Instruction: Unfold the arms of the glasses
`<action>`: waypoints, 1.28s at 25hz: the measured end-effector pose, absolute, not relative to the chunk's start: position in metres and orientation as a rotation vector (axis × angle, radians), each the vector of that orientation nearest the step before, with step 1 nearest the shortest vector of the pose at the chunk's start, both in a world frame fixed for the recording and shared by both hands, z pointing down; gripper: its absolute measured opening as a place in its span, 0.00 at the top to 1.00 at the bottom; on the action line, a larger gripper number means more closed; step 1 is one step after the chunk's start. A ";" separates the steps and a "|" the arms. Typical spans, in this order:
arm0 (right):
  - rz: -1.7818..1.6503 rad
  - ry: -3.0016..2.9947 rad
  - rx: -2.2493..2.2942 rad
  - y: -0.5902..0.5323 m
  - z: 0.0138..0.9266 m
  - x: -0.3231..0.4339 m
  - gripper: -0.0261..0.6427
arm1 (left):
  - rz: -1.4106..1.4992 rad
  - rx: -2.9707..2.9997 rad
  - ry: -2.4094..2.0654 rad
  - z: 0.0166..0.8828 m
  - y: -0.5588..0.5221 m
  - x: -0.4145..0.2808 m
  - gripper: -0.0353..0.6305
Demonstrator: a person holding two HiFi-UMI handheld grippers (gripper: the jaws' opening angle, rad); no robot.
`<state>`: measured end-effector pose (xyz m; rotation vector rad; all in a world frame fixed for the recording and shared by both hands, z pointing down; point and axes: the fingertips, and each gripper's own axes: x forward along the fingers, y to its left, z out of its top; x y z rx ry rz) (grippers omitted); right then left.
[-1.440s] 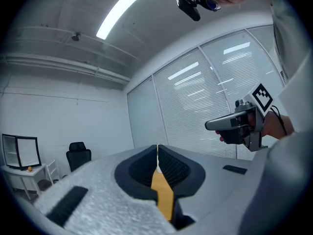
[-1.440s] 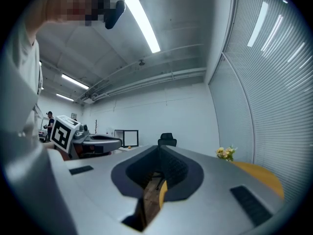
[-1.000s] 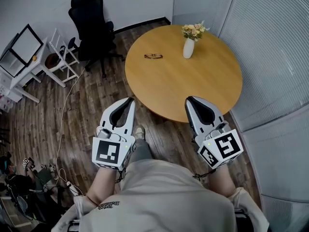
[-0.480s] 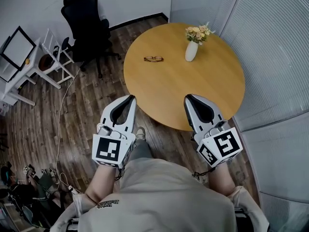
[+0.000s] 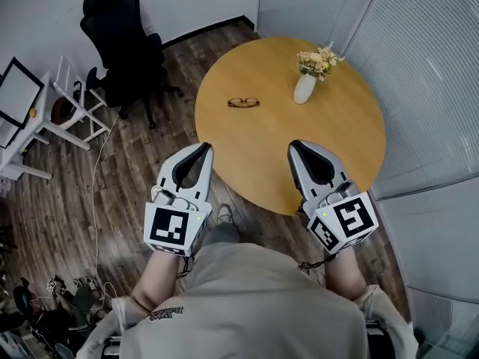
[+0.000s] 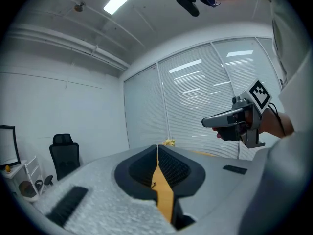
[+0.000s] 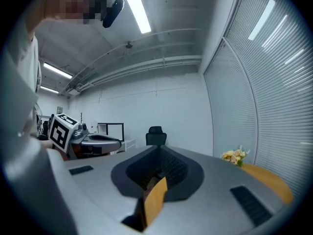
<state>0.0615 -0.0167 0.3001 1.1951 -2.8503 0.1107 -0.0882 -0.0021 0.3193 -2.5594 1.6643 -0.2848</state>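
The folded glasses (image 5: pixel 244 102) lie on the round wooden table (image 5: pixel 337 133), towards its far left side. My left gripper (image 5: pixel 204 149) is held level at the table's near left edge, jaws shut and empty. My right gripper (image 5: pixel 295 146) hangs over the near part of the tabletop, its jaws closed with nothing in them. Both are well short of the glasses. In the left gripper view the shut jaws meet at the left gripper (image 6: pixel 157 147) tip, and a thin strip of table (image 6: pixel 163 195) shows between them. The right gripper (image 7: pixel 159 148) view shows closed jaws too.
A white vase of flowers (image 5: pixel 307 81) stands on the table to the right of the glasses. A black office chair (image 5: pixel 120 47) is beyond the table at the left, with a white shelf unit (image 5: pixel 71 103) beside it. Blinds (image 5: pixel 426 73) line the right wall.
Both grippers have travelled forward together towards the table; the table and glasses now sit nearer in the head view. The jaws stayed shut.
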 end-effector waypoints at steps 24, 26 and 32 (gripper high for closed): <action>0.095 -2.701 1.392 -0.122 0.301 -0.023 0.91 | -0.278 -2.679 1.502 0.334 -0.118 -0.182 0.90; 0.101 -2.698 1.389 -0.126 0.303 -0.022 0.91 | -0.287 -2.681 1.504 0.335 -0.122 -0.181 0.90; 0.110 -2.711 1.354 -0.141 0.308 -0.013 0.91 | -0.292 -2.661 1.525 0.332 -0.131 -0.170 0.90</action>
